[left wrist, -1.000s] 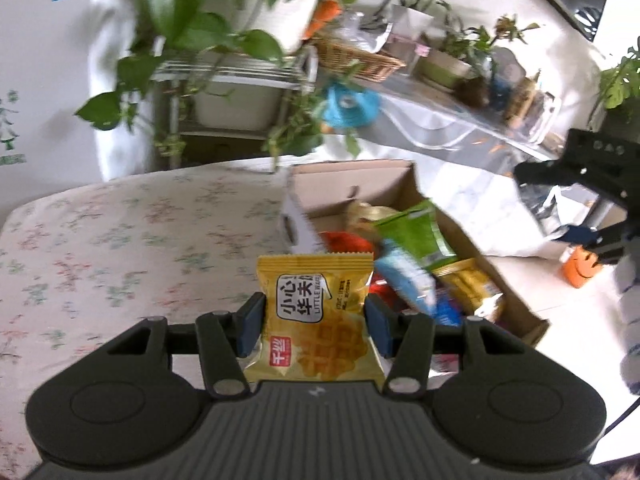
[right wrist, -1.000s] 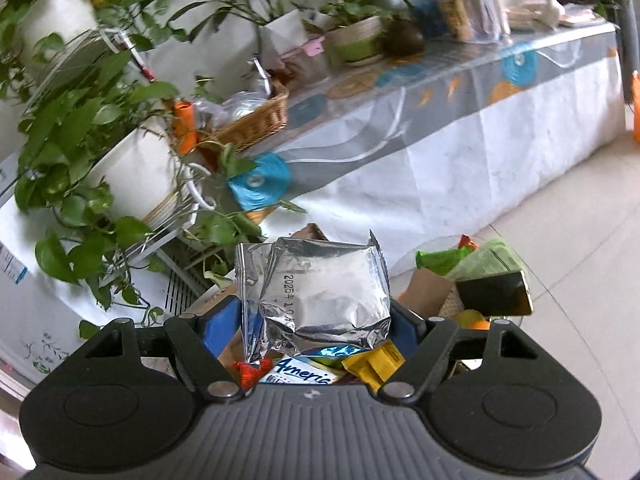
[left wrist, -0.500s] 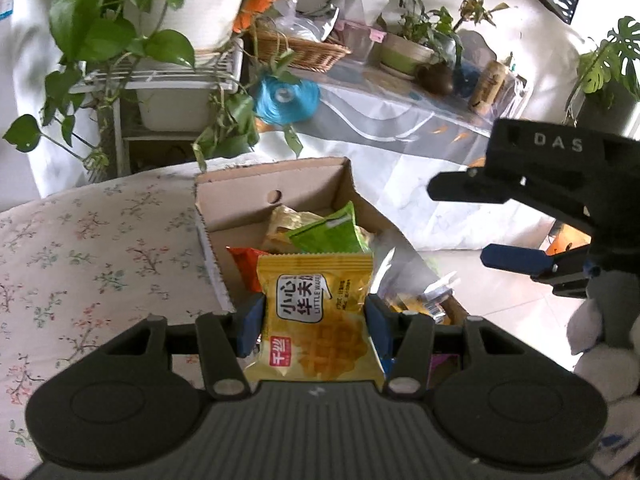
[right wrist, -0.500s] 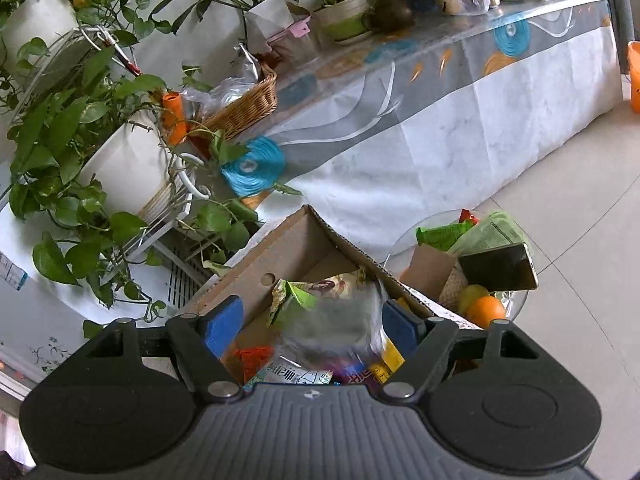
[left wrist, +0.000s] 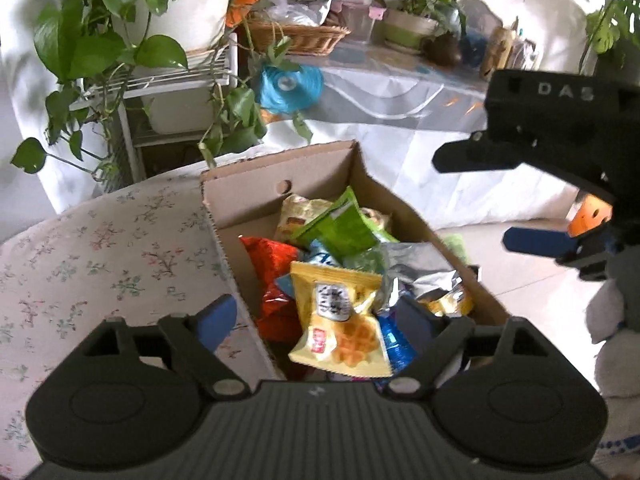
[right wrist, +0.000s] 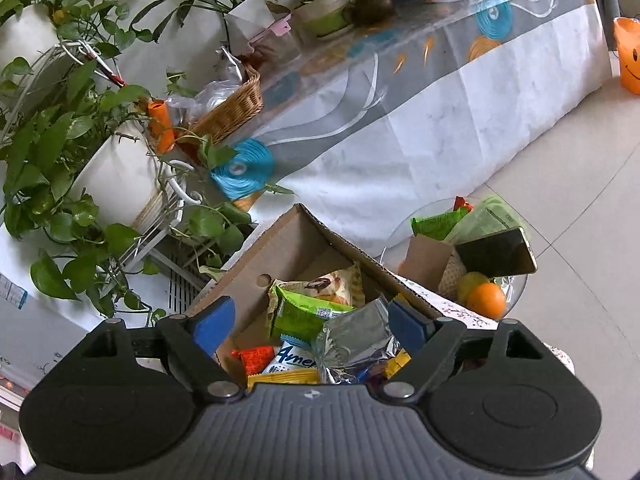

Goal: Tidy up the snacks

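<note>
Left gripper (left wrist: pixel 316 316) spread above the box (left wrist: pixel 280 168); yellow waffle packet (left wrist: pixel 340 320) lies loose on the heap inside, probably clear of both pads. Pull straight up to avoid snagging it. Right gripper (right wrist: pixel 310 322) also spread (silver packet (right wrist: pixel 356 340) in the box below). Flowered cloth (left wrist: pixel 100 248) left of the box; potted plants (left wrist: pixel 120 32) behind it.

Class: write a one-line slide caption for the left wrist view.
Open left gripper above yellow waffle packet lying in the cardboard box of snacks.
</note>
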A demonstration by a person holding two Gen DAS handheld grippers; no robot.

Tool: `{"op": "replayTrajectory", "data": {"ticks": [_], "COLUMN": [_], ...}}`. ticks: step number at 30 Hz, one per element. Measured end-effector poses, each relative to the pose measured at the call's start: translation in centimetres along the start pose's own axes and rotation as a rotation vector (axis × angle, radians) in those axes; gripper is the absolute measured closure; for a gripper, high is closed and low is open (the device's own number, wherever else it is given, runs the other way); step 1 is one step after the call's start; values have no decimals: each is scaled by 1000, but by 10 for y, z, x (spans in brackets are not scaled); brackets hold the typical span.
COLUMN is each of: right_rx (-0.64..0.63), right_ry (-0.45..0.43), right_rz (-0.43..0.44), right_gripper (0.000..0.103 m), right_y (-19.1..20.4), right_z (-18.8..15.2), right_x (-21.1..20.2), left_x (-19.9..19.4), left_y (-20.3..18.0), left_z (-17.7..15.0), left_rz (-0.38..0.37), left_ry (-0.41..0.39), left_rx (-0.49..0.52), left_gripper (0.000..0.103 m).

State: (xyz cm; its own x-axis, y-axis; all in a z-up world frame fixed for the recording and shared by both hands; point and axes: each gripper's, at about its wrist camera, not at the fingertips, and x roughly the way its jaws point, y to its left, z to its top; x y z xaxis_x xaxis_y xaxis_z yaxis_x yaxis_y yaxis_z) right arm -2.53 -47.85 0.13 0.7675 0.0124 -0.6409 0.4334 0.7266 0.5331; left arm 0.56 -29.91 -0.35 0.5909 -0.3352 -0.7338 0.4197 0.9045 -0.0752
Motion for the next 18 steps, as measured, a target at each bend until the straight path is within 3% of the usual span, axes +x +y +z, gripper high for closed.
{"op": "replayTrajectory", "data": {"ticks": [11, 18], "right_rx": [-24, -67], "right_ry": [4, 8], "right_rz": [-37, -130], "right_gripper": [6, 1], "right_y": [2, 3], "right_z": [-1, -2], "right_x": [0, 4], "left_x": [-4, -7], "left_y": [8, 18], "left_z": [4, 2], "left_rz": [42, 59], "left_ry": [45, 68], "left_rx": [31, 60], "left_gripper": [13, 8]}}
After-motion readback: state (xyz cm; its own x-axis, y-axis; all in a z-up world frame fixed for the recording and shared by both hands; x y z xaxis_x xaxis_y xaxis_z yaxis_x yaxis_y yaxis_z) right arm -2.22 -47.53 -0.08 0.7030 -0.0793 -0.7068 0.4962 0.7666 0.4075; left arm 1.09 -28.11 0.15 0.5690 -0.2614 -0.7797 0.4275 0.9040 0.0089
